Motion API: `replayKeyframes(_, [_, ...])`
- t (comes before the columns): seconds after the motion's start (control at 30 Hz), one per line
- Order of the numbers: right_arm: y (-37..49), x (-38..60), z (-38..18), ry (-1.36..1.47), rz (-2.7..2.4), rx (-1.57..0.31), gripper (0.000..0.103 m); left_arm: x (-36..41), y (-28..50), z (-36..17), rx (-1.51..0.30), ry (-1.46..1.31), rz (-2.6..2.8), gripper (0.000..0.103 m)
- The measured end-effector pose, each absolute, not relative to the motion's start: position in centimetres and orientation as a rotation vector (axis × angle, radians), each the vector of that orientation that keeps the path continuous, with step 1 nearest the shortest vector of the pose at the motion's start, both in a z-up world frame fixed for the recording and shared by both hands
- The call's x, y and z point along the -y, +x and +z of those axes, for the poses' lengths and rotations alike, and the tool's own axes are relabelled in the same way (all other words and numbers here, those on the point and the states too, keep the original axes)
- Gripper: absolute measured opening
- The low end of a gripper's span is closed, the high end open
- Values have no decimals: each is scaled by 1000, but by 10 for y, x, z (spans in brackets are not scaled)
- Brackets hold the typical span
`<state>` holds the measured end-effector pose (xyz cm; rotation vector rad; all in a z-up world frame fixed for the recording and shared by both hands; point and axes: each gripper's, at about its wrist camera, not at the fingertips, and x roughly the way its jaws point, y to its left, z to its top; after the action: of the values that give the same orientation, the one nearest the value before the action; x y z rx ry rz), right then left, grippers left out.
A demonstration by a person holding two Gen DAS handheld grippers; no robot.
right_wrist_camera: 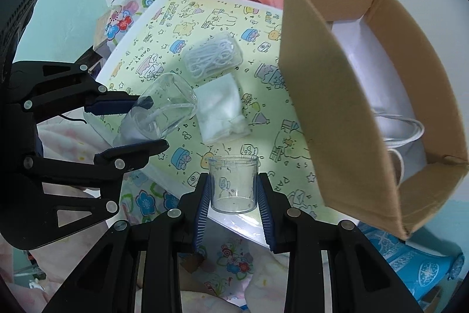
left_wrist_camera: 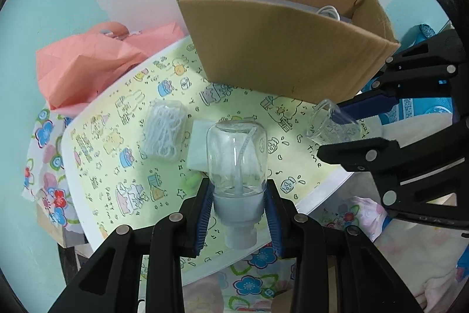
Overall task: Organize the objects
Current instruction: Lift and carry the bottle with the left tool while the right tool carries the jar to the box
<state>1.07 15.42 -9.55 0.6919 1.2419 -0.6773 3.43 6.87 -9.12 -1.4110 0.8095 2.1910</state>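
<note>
The left gripper (left_wrist_camera: pixel 238 206) clamps a clear plastic spray bottle with a grey pump collar (left_wrist_camera: pixel 236 166): its 2 blue-padded fingers (left_wrist_camera: pixel 205 213) press the collar from either side, and the clear body juts forward past the tips. The right gripper (right_wrist_camera: pixel 234 192) holds a clear cylindrical plastic cup (right_wrist_camera: pixel 233 184) between its 2 fingers (right_wrist_camera: pixel 202 204), mouth pointing away. Both are held above the yellow cartoon-print tabletop (left_wrist_camera: pixel 123 172), on the near side of the open brown cardboard box (left_wrist_camera: pixel 293 49). A clear packet of white floss picks (left_wrist_camera: pixel 165 131) and a white folded packet (right_wrist_camera: pixel 219 110) lie on the tabletop beside the box.
</note>
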Motion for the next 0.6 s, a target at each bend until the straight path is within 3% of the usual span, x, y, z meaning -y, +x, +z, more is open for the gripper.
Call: replayKeyframes(0.6, [-13, -126, -47, 674, -683, -1222, 35, -109, 22, -40, -901, -1316, 2181, 35])
